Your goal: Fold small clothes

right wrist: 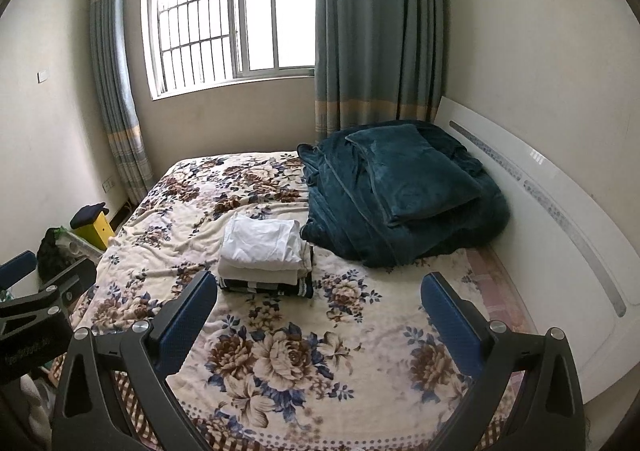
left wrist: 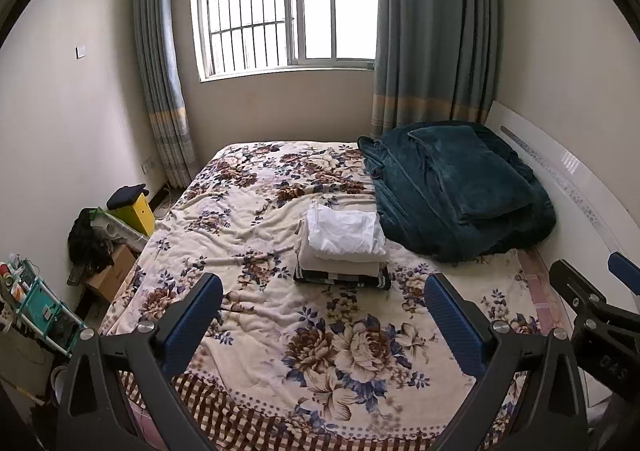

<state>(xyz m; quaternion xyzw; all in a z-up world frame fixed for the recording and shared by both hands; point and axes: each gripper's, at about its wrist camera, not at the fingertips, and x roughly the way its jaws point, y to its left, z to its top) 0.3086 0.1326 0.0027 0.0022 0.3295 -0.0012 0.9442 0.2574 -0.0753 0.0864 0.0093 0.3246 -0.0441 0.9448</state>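
A stack of folded clothes lies in the middle of the floral bed cover: a white piece on top, cream pieces under it, a dark patterned one at the bottom. The same stack shows in the right wrist view on the bed cover. My left gripper hangs above the bed's near end, open and empty, short of the stack. My right gripper is likewise open and empty, the stack just beyond its left finger. Each gripper shows at the edge of the other's view.
A heap of teal blankets fills the far right of the bed against the white headboard. Left of the bed stand a cardboard box, a yellow stool and a teal rack. Window and curtains are behind.
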